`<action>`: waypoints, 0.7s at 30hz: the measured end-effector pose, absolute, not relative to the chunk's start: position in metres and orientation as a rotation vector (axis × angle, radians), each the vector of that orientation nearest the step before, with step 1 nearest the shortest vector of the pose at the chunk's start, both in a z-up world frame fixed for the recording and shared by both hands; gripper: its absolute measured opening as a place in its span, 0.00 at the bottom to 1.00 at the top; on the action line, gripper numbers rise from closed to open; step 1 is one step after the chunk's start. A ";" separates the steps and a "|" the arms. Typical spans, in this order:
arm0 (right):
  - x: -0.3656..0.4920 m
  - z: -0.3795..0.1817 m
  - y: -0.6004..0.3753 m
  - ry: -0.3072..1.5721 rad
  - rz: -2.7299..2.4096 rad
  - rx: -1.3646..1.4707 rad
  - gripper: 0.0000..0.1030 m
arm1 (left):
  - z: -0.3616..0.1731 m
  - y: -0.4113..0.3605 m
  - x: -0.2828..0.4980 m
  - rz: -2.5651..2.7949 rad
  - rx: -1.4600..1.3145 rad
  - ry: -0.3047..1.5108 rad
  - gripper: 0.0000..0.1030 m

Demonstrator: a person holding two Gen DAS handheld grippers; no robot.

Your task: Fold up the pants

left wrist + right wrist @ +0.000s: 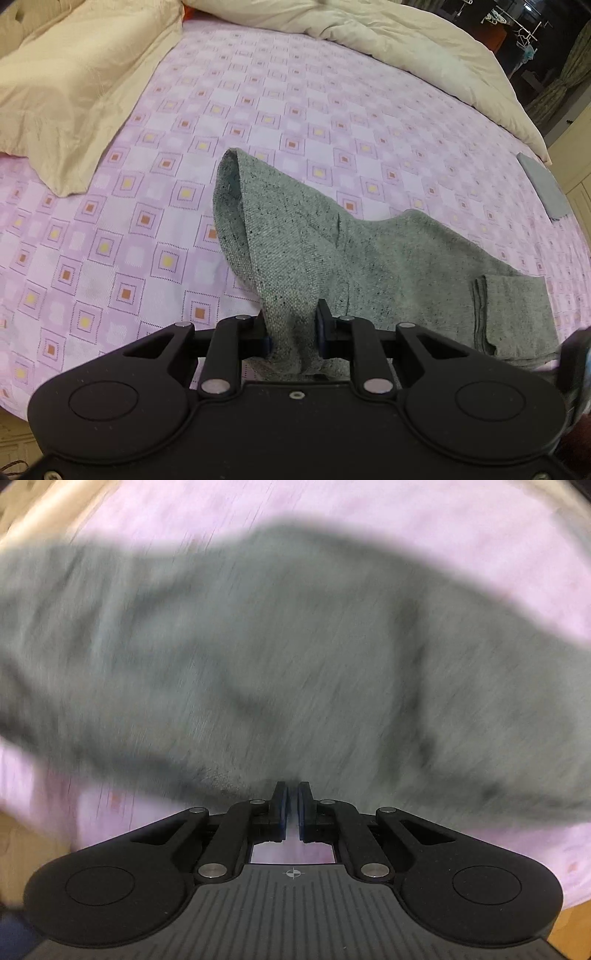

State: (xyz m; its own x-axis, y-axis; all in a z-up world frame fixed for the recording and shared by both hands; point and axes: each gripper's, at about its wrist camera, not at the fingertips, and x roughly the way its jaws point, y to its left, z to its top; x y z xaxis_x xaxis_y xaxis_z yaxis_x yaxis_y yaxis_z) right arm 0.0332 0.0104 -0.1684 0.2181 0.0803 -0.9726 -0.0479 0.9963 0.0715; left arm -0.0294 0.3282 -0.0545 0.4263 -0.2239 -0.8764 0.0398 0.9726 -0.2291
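Grey speckled pants (pixel 369 251) lie on a bed with a pink patterned sheet (pixel 258 110). My left gripper (pixel 293 317) is shut on a bunched fold of them and holds it off the sheet, so one leg hangs in an open loop. A folded cuff (pixel 491 306) rests flat at the right. The right wrist view is blurred: the pants (pixel 258 646) fill it, and my right gripper (pixel 291 788) is shut, with its tips pinching their near edge. A dark blur at the right edge of the left wrist view looks like that gripper (pixel 576 362).
A beige pillow (pixel 74 92) lies at the far left and a beige quilt (pixel 406 40) is heaped along the back. A small folded grey cloth (pixel 543 188) sits near the bed's right edge. Cream furniture (pixel 576 140) stands beyond it.
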 end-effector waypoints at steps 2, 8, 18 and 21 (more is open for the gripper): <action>0.030 -0.166 0.012 1.336 0.131 -0.013 0.06 | -0.048 0.320 -0.033 -0.155 -0.168 1.109 0.26; 0.026 -0.144 -0.027 1.256 0.173 0.112 0.06 | -0.010 0.275 -0.048 -0.125 -0.059 1.034 0.25; 0.001 -0.129 -0.125 1.162 0.128 0.213 0.06 | 0.046 0.130 -0.067 -0.246 0.110 0.877 0.20; -0.009 -0.134 -0.157 1.163 0.082 0.226 0.06 | 0.034 0.076 -0.066 -0.327 0.138 0.875 0.19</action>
State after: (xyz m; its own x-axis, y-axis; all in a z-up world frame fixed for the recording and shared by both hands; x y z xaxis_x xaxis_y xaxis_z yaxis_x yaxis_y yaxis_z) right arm -0.0092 -0.1570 -0.1344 0.3962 0.1805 -0.9003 0.0524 0.9744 0.2185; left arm -0.0665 0.0760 0.0338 0.5952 -0.2249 -0.7715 0.3367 0.9415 -0.0146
